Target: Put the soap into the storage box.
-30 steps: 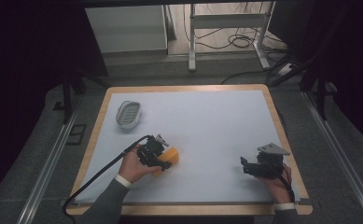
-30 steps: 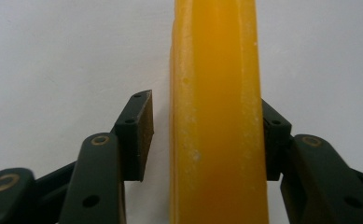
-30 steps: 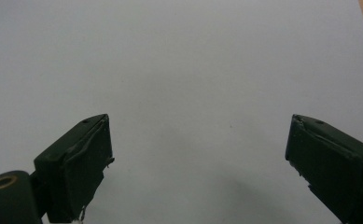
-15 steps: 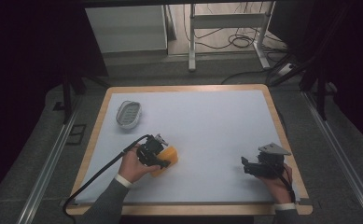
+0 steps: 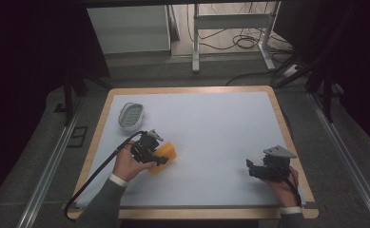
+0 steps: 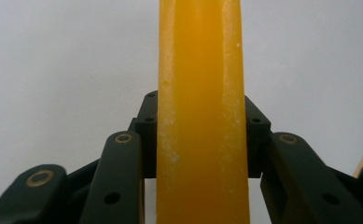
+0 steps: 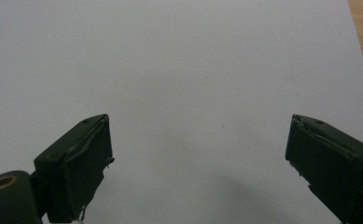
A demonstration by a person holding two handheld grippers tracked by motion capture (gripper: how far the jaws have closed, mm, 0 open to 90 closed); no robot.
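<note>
**Soap bar clamped in the left tool, dish waiting behind**

Found the orange soap bar (image 5: 169, 153) at the front left of the white bench (image 5: 220, 128), standing on edge between the jaws of the left tool (image 5: 158, 158). Could not tell whether it was already clear of the surface. Saw the grey soap dish (image 5: 131, 115) well apart from it, farther back near the left edge of the bench.

Judged the step in hand as carrying the bar to that dish. Needed for this, as it seemed: a level and slow lift, no extra squeeze on a slippery, waxy bar, and the bar turned flat before being set down inside the rim.

Left tool: closed narrow on the soap bar, both pads pressed against its two broad faces, as seen in the left gripper view. Right tool (image 5: 252, 169): spread wide, holding nothing, resting low over bare bench at the front right.
</note>
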